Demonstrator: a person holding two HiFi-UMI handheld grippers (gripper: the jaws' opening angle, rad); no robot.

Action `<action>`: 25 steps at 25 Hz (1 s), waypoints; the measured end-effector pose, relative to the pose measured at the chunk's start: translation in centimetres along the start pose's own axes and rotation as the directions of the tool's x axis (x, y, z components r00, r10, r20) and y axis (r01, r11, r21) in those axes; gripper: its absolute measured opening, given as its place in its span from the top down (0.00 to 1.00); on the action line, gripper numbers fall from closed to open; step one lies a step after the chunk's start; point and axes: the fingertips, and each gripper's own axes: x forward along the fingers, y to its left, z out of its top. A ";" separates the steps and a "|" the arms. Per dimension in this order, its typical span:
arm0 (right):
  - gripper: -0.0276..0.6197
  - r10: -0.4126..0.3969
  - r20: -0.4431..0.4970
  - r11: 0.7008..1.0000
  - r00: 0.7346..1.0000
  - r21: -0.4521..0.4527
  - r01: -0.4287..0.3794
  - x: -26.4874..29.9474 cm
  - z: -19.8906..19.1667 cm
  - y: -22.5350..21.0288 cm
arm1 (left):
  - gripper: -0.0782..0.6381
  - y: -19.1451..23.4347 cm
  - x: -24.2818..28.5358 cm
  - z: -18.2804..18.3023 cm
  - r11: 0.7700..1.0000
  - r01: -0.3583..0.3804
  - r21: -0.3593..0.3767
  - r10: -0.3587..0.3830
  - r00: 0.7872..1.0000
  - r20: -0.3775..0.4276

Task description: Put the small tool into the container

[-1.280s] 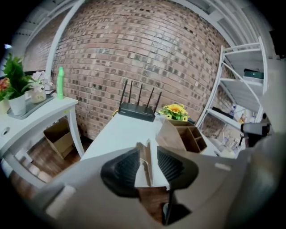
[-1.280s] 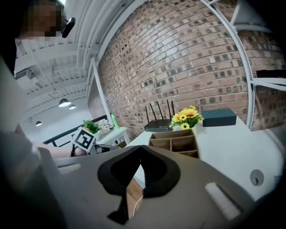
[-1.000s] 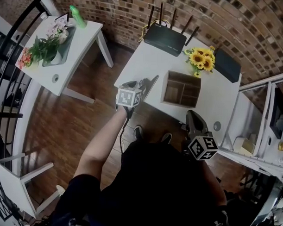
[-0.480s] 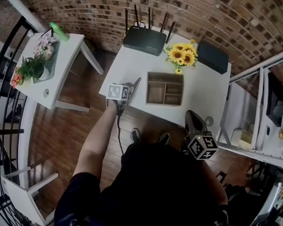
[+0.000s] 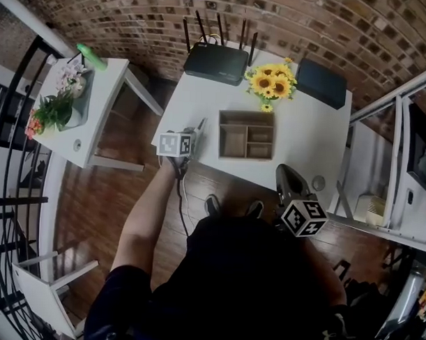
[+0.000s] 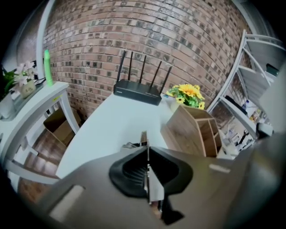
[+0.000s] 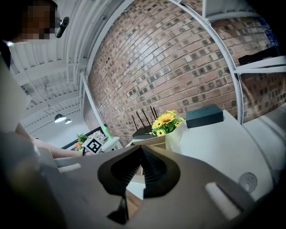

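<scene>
Two grippers: we hold one in each hand, both at the near side of the white table (image 5: 302,127).
Left gripper (image 6: 145,147): at the table's near left edge. Its jaws have just been closing and now stand together, clamped on a thin thing at their tips.
Small tool (image 6: 144,137): pinched in the left gripper just above the tabletop. We see only a slim, flat sliver with a brownish end poking past the jaws, too little to name it more closely.
Step in hand: the pick-up, as we judge it. The tool is gripped but not yet carried.
Next move: we would lift it clear, swing right to the organiser, clear its near wall and let go over one open compartment.
Wooden desk organiser (image 5: 247,135): the container, just right of the left gripper. It is open-topped, with one large compartment and several small ones, all looking empty from above.
Right gripper (image 7: 141,150): off the table's near right edge, jaws closed on nothing.
</scene>
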 end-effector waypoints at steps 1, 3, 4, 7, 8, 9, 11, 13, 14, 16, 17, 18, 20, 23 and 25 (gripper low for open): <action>0.94 0.008 -0.003 1.000 1.000 0.002 -0.008 0.2 0.0 0.1 | 0.87 -0.2 -0.3 0.1 1.000 -0.004 0.006 0.004 1.000 0.009; 0.94 0.023 -0.007 1.000 1.000 0.004 -0.023 0.5 -0.1 0.2 | 0.88 -0.6 -1.0 0.4 0.999 -0.014 0.032 0.013 1.000 0.028; 0.94 0.030 -0.009 1.000 0.999 0.004 -0.030 0.7 -0.1 0.3 | 0.88 -0.8 -1.5 0.5 0.999 -0.015 0.045 0.014 0.999 0.037; 0.94 0.051 -0.015 0.999 0.999 0.008 -0.051 1.1 -0.2 0.3 | 0.88 -1.7 -2.9 1.0 0.998 -0.018 0.060 0.013 0.997 0.074; 0.94 0.057 -0.018 0.998 0.998 0.011 -0.057 1.2 -0.3 0.3 | 0.88 -2.0 -3.4 1.4 0.998 -0.018 0.062 0.012 0.996 0.093; 0.94 0.063 -0.020 0.998 0.998 0.013 -0.063 1.4 -0.3 0.4 | 0.88 -2.5 -4.0 1.8 0.998 -0.017 0.067 0.009 0.993 0.114; 0.94 0.075 -0.022 0.997 0.997 0.013 -0.074 1.6 -0.3 0.5 | 0.88 -3.5 -5.5 2.9 0.996 -0.016 0.085 0.002 0.987 0.158; 0.94 0.083 -0.022 0.996 0.996 0.013 -0.083 1.9 -0.2 0.7 | 0.88 -4.7 -7.2 4.2 0.994 -0.026 0.106 0.003 0.978 0.209; 0.94 0.087 -0.023 0.996 0.996 0.013 -0.086 2.0 -0.2 0.7 | 0.88 -5.4 -8.1 4.8 0.993 -0.027 0.112 -0.001 0.972 0.237; 0.94 0.092 -0.025 0.996 0.995 0.016 -0.091 2.1 -0.1 0.7 | 0.88 -6.9 -9.4 6.0 0.993 -0.013 0.116 -0.022 0.957 0.288; 0.94 0.093 -0.025 0.996 0.995 0.017 -0.093 2.2 -0.1 0.7 | 0.88 -7.6 -9.9 6.5 0.993 -0.002 0.117 -0.035 0.949 0.313; 0.94 0.094 -0.026 0.995 0.995 0.017 -0.093 2.2 0.0 0.7 | 0.88 -8.4 -10.4 7.0 0.993 0.007 0.121 -0.048 0.940 0.337; 0.94 0.094 -0.026 0.996 0.995 0.017 -0.093 2.3 0.1 0.7 | 0.88 -9.8 -11.3 8.0 0.990 0.022 0.139 -0.073 0.922 0.379; 0.94 0.090 -0.026 0.996 0.996 0.016 -0.089 2.3 0.1 0.6 | 0.88 -12.0 -12.2 9.0 0.982 0.032 0.188 -0.111 0.899 0.424; 0.94 0.086 -0.026 0.996 0.996 0.014 -0.085 2.2 0.1 0.5 | 0.88 -13.3 -12.4 9.3 0.975 0.040 0.220 -0.136 0.887 0.442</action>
